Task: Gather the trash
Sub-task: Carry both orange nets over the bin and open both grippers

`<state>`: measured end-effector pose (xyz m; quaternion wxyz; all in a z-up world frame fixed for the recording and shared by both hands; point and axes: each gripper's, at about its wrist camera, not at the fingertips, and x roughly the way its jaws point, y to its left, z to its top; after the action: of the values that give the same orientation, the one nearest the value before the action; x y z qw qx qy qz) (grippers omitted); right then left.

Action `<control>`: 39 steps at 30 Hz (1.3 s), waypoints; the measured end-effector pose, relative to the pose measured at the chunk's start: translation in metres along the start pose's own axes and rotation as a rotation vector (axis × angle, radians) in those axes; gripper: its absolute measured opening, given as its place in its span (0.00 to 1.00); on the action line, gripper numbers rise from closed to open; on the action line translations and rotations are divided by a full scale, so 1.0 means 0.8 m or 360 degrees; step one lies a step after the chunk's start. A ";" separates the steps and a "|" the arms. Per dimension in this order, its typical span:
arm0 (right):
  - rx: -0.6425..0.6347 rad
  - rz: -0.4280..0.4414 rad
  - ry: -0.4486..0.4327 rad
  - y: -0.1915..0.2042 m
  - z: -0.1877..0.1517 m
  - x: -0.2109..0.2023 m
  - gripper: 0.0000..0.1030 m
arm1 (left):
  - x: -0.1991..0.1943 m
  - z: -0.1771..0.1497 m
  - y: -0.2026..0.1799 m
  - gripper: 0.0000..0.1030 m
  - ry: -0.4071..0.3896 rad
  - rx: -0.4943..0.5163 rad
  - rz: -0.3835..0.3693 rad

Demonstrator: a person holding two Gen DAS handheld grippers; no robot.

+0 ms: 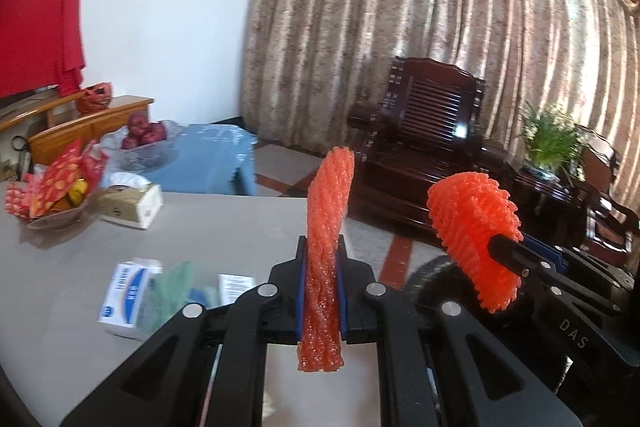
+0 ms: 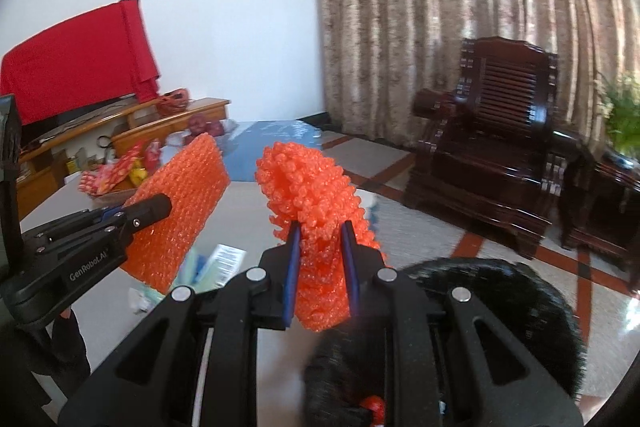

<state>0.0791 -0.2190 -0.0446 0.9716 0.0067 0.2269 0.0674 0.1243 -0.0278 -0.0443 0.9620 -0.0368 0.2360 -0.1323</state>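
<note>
My left gripper (image 1: 322,247) is shut on a flat orange foam net sleeve (image 1: 328,211) that stands upright between its fingers; it shows as a broad sheet in the right wrist view (image 2: 180,211). My right gripper (image 2: 320,231) is shut on a second, curled orange foam net (image 2: 312,195), also seen in the left wrist view (image 1: 472,227). Both are held above the grey table (image 1: 220,227). A black bin bag (image 2: 500,291) lies below the right gripper.
On the table lie a white and blue box (image 1: 124,291), green plastic scraps (image 1: 172,291), a tissue box (image 1: 132,203), a snack basket (image 1: 56,195) and a bowl of apples (image 1: 144,143). A dark wooden armchair (image 1: 432,131) and a plant (image 1: 552,139) stand beyond.
</note>
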 end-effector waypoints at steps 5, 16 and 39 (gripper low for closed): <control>0.0052 -0.0129 0.0018 -0.047 -0.018 -0.019 0.18 | 0.016 -0.007 -0.047 0.12 0.0039 0.0045 -0.0112; 0.0162 -0.0346 0.0058 -0.132 -0.056 -0.042 0.18 | 0.045 -0.022 -0.141 0.12 0.0083 0.0179 -0.0310; 0.0428 -0.0523 0.0211 -0.179 -0.110 -0.019 0.95 | 0.067 -0.038 -0.119 0.77 0.0188 0.0172 -0.0299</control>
<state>0.0449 -0.3643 -0.1230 0.9428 0.0947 0.2953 -0.1225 0.1338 -0.1344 -0.0822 0.9303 0.0011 0.2802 -0.2365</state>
